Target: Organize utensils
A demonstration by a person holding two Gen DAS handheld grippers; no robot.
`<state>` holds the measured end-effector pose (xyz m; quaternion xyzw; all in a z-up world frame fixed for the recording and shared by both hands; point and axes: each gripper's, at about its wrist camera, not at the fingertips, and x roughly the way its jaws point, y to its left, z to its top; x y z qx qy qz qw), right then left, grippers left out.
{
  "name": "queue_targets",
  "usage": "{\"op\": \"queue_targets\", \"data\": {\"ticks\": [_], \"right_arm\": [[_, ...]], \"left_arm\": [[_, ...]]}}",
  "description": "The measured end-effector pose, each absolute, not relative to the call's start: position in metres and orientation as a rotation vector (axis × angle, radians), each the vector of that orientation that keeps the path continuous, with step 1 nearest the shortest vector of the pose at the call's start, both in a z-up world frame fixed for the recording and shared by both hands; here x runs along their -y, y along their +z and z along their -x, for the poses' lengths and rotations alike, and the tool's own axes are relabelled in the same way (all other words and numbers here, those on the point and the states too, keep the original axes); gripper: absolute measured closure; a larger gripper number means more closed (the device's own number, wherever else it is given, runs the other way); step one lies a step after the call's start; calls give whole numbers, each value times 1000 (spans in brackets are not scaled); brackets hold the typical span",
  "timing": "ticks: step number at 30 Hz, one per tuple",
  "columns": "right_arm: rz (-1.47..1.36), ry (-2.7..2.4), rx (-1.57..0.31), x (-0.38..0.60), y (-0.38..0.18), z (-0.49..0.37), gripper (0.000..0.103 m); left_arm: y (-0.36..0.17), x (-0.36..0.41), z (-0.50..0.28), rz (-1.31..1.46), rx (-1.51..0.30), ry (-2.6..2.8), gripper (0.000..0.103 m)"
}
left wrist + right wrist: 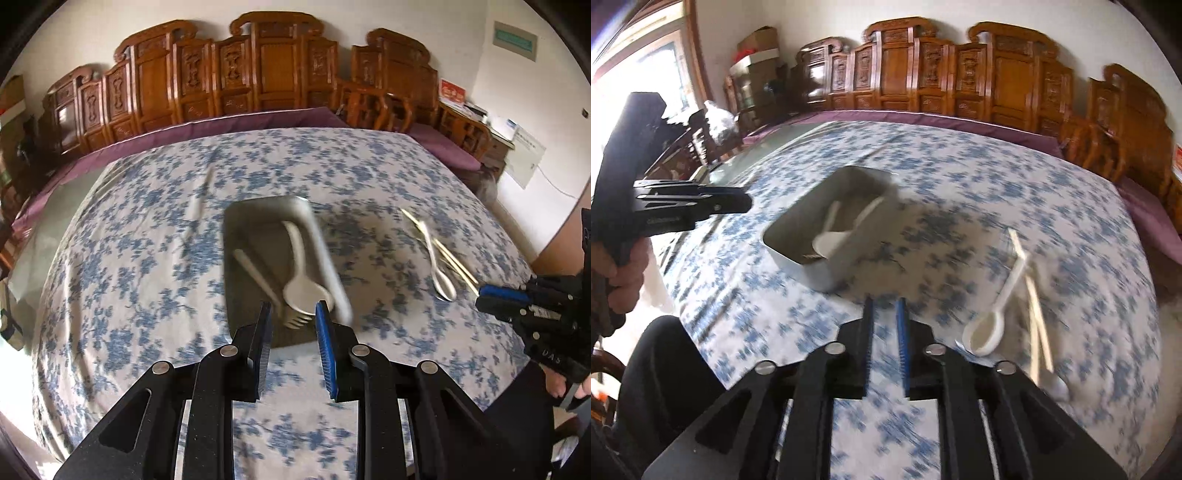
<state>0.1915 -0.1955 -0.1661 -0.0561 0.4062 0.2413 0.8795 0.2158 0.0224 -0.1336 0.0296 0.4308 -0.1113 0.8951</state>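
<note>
I am holding my left gripper point(291, 308) over the near end of the metal tray point(236, 229), its jaws standing apart with nothing between them. A white spoon point(301, 284) and a fork point(295, 319) are lying inside the tray. My right gripper point(885, 306) is hovering above the flowered tablecloth point(960, 177), jaws narrowly parted and empty, near a second spoon point(986, 328) and chopsticks point(1032, 291).
</note>
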Motion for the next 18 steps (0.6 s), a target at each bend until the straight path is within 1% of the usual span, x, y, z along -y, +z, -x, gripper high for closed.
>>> {"op": "queue_targets", "data": {"ticks": [5,9,14,18], "right_arm": [[102,420,-851,236,-173,-191,84],[119,348,-865,265,-189,-208,83],[73,304,-894,292,-215,-239,84],[49,289,-914,301,-234,-259,84]], "left_arm": [[-137,10,-209,-86,-898,-270,81],[-143,33,-209,-81,-907,-300,80],[-160,62,-215,-89,-933,-328,80],[-174,81,-221,-103,-963,-343,80]]}}
